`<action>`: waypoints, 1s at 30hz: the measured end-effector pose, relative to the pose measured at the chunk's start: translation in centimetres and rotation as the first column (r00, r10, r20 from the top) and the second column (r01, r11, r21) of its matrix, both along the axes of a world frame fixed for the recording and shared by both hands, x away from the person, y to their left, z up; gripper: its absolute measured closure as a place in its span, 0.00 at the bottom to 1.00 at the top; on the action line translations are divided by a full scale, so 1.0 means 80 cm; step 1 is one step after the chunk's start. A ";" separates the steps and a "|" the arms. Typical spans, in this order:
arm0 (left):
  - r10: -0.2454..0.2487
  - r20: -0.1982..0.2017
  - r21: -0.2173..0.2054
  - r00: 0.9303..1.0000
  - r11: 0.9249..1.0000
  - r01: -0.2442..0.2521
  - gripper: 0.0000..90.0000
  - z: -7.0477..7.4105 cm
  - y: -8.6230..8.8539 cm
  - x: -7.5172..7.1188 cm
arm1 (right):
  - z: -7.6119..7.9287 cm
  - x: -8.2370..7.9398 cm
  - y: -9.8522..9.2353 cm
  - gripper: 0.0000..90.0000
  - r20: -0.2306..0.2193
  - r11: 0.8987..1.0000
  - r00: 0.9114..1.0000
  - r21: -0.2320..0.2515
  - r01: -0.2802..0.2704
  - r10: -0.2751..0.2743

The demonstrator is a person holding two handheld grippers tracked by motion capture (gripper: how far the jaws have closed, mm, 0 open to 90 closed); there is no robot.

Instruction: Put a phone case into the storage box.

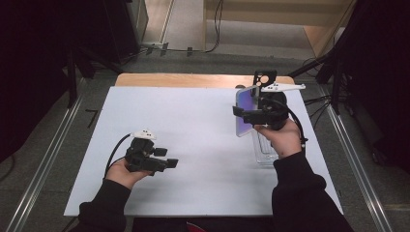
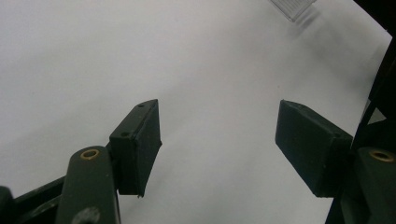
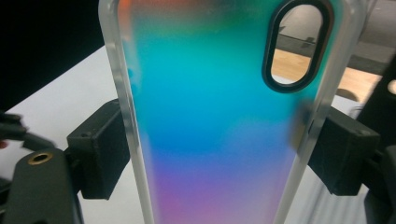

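The phone case is a translucent shell with clear, frosted side rails and a back that shades from orange at the top through teal and blue to violet and pink lower down. Near its upper corner sits an oval camera cut-out ringed in black, through which the wooden floor beyond shows. In the right gripper view the case stands upright between the two black jaws, each pad pressed against one long edge, so the right gripper is clamped on the case across its width. In the high view the case is held above the far right part of the white surface, its long axis roughly upright and its coloured face turned toward the left.

Just below and behind the right hand a clear plastic tray lies on the surface, partly covered by the hand; its ribbed corner also shows at the top of the left gripper view.

The left gripper sits low over the near left part of the surface, well apart from the case, held in the left hand. Its jaws stand wide with nothing between them but bare white surface.
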State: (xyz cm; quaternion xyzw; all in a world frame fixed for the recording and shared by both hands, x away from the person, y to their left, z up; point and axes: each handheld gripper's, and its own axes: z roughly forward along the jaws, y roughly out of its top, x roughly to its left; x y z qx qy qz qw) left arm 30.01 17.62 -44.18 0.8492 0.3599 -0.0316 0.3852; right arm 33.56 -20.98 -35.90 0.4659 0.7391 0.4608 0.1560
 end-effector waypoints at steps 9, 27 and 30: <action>0.026 -0.010 0.001 1.000 1.000 -0.026 0.34 -0.004 0.012 -0.013 | 0.000 0.018 -0.035 0.16 0.004 0.994 0.994 -0.004 0.112 -0.112; 0.070 -0.014 0.008 0.997 0.998 -0.070 0.34 -0.009 0.030 -0.024 | -0.028 0.069 -0.077 0.16 -0.026 0.958 0.958 -0.020 0.286 -0.286; 0.076 -0.014 0.006 0.997 0.997 -0.076 0.34 -0.009 0.030 -0.025 | -0.036 0.081 -0.080 0.16 -0.026 0.948 0.948 -0.030 0.316 -0.317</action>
